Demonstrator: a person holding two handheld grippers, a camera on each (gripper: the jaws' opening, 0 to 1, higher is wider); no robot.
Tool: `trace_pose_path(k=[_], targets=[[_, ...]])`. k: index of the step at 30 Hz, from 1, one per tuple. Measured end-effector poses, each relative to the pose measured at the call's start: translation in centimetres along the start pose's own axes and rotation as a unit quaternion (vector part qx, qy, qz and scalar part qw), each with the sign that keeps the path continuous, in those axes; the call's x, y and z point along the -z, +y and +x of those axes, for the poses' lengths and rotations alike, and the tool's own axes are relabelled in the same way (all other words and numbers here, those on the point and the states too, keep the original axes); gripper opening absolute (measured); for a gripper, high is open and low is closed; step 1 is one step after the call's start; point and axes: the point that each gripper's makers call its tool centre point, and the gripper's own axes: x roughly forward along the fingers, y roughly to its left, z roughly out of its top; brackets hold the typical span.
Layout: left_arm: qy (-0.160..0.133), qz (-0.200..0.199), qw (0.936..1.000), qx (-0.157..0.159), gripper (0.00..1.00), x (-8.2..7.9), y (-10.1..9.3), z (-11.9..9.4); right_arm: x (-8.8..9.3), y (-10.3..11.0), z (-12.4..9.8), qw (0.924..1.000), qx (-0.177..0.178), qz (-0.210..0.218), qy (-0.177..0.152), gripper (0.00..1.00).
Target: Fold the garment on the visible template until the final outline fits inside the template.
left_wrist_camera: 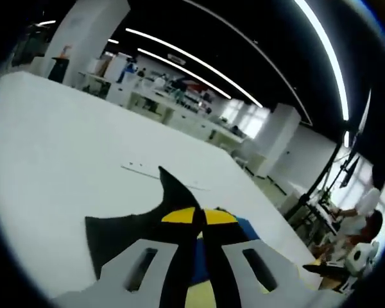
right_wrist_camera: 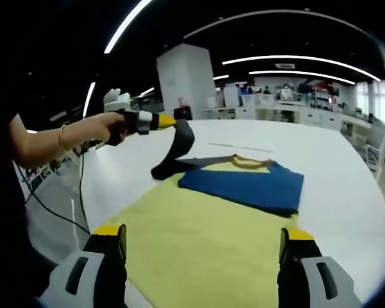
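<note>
Long ceiling light strips (right_wrist_camera: pixel 289 59) ran over an open-plan room of white desks and a square white pillar (right_wrist_camera: pixel 187 80); no writing or label was legible anywhere. Below them a broad white table (right_wrist_camera: pixel 346 167) carried the garment (right_wrist_camera: pixel 205 237), yellow with a blue panel (right_wrist_camera: pixel 247 186) folded across it and a black sleeve (right_wrist_camera: pixel 179 151). At ten o'clock in the right gripper view, the left gripper (right_wrist_camera: pixel 170 122), in a person's hand (right_wrist_camera: pixel 112 128), had its jaws pressed together on that sleeve, lifting it clear of the table. The right gripper (right_wrist_camera: pixel 205 256) hung spread wide over the near yellow cloth, touching nothing. From the left gripper view, the left gripper (left_wrist_camera: pixel 199 240) pinched black fabric (left_wrist_camera: pixel 125 234).
</note>
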Motion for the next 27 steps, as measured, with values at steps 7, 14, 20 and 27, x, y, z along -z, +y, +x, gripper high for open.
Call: trace_pose_path(k=[7,14,20,27], targets=[[0.010,0.005,0.9996,0.028,0.00,0.7,-3.0,2.1,0.3,-0.4,-0.2,1.0000,0.004,0.005,0.001,0.99],[0.019,0.014,0.9982,0.055,0.00,1.7,-6.0,4.0,0.8,-0.7,-0.4,0.9999,0.005,0.011,0.007,0.99],[0.029,0.005,0.9969,0.073,0.00,2.7,-7.5,5.6,1.0,-0.9,-0.4,0.9998,0.006,0.013,0.011,0.99],[0.037,0.004,0.9939,0.103,0.00,3.6,-9.8,7.2,1.4,-1.1,-0.3,0.9997,0.009,0.016,0.015,0.98]])
